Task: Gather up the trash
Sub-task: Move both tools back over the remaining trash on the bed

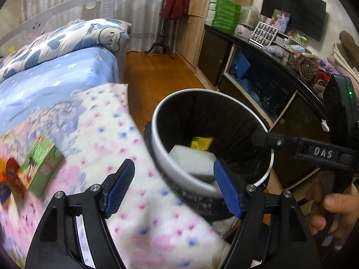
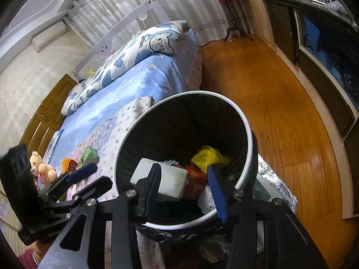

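We hold both grippers released over the trash bin [image 2: 243, 121]. A white foam block [image 2: 166, 179] lies inside, just past our right gripper [image 2: 186, 186] at 12 o'clock. A green box [image 1: 42, 163] rests on the bed [image 1: 67, 76], at 10 o'clock from our left gripper [image 1: 174, 187].

bin: the bin [image 2: 246, 121] stands on the floor [image 2: 280, 103] just ahead of the right claw [image 2: 184, 190]
in bin: foam block [image 2: 172, 179], bag [image 2: 206, 157]
left of bin: bed [image 2: 139, 83]
on bed: carton [image 1: 42, 163] left of the left claw [image 1: 172, 186]
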A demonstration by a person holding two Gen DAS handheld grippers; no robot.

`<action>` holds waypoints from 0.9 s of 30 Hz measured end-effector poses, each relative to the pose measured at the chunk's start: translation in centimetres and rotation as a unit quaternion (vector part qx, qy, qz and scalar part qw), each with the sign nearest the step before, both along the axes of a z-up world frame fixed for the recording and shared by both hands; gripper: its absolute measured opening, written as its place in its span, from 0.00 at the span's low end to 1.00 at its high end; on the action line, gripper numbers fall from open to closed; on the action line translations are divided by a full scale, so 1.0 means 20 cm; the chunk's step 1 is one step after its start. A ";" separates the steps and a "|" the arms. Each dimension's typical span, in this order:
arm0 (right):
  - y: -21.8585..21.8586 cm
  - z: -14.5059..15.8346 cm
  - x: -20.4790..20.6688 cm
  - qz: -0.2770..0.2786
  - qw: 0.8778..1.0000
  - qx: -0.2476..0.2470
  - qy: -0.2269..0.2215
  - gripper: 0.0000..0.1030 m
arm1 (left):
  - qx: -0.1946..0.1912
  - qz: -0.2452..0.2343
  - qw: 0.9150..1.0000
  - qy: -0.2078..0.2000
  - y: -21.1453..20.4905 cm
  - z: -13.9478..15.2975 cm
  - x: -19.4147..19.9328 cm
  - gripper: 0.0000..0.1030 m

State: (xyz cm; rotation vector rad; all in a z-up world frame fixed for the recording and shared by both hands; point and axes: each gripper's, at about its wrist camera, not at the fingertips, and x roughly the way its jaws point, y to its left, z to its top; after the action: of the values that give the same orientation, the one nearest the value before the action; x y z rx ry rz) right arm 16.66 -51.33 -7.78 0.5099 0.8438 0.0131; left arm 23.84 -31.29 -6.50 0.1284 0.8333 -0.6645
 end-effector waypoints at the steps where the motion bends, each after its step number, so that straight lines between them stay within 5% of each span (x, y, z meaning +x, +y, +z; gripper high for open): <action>1: 0.00 0.00 -0.01 -0.002 1.000 0.001 -0.003 0.51 | -0.002 0.008 1.000 0.002 0.04 -0.01 -0.02 0.72; 4: 0.04 0.02 -0.04 -0.009 1.000 -0.001 -0.013 0.69 | -0.007 0.024 1.000 0.007 0.13 -0.03 -0.05 0.72; 10: 0.17 0.05 -0.10 -0.008 0.999 -0.023 -0.031 0.84 | -0.018 0.064 0.998 0.011 0.35 -0.06 -0.13 0.72; 19: 0.43 0.05 -0.14 0.015 0.999 -0.027 -0.036 0.98 | -0.016 0.115 0.993 0.005 0.66 -0.10 -0.23 0.72; 27: 0.71 0.03 -0.13 0.064 0.996 -0.039 -0.042 0.98 | -0.018 0.160 0.987 -0.005 0.93 -0.10 -0.30 0.72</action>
State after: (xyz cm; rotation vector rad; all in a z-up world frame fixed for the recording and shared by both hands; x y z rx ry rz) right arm 13.96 -37.16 -7.24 0.3789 0.7906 0.1179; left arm 17.79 -12.66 -8.45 -0.0358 0.8086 -0.3753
